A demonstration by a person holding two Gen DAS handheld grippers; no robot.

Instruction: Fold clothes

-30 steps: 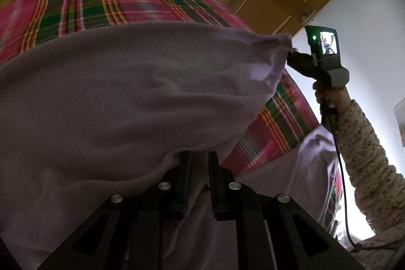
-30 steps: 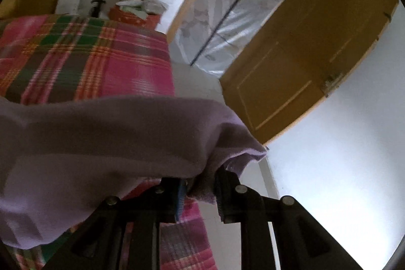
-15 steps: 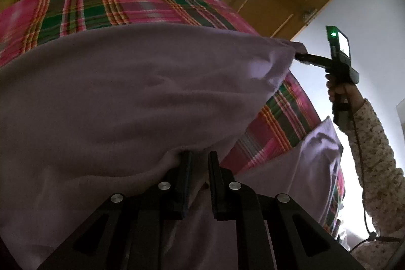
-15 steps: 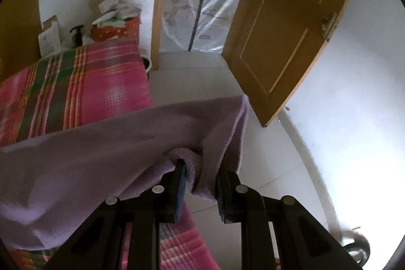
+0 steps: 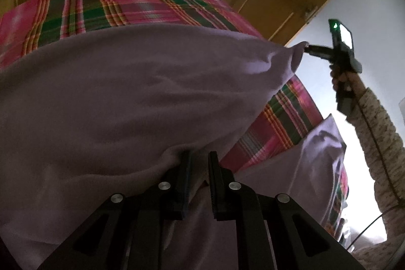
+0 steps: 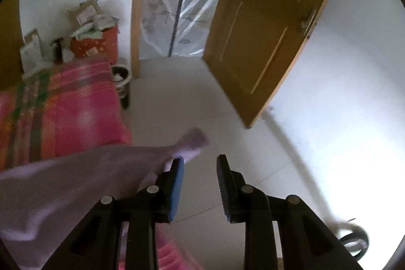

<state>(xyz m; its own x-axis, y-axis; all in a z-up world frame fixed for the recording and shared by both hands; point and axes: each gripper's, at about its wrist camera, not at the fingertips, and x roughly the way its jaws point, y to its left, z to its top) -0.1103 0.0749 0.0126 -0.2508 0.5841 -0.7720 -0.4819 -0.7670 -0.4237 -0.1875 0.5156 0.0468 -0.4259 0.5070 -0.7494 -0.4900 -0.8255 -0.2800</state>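
Lilac garment (image 5: 131, 92) spread in air over plaid bedcover (image 5: 141, 4), lower part draped on bed toward sleeve (image 5: 379, 133). Left gripper (image 5: 198, 163): jaws narrow, pinching garment edge. Right gripper (image 6: 200, 163): jaws apart w/ nothing between; cloth corner (image 6: 192, 141) lying against left finger (image 6: 177, 181) only, prob. slipping free. Step, by the look: mid-fold, top edge stretched btwn both grippers. Next move needs right side to re-clamp corner, then edge carried over & laid flat.

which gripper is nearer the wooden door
Right. The right gripper points out over the floor toward the door; the left gripper sits back over the bed, shut on the purple cloth.
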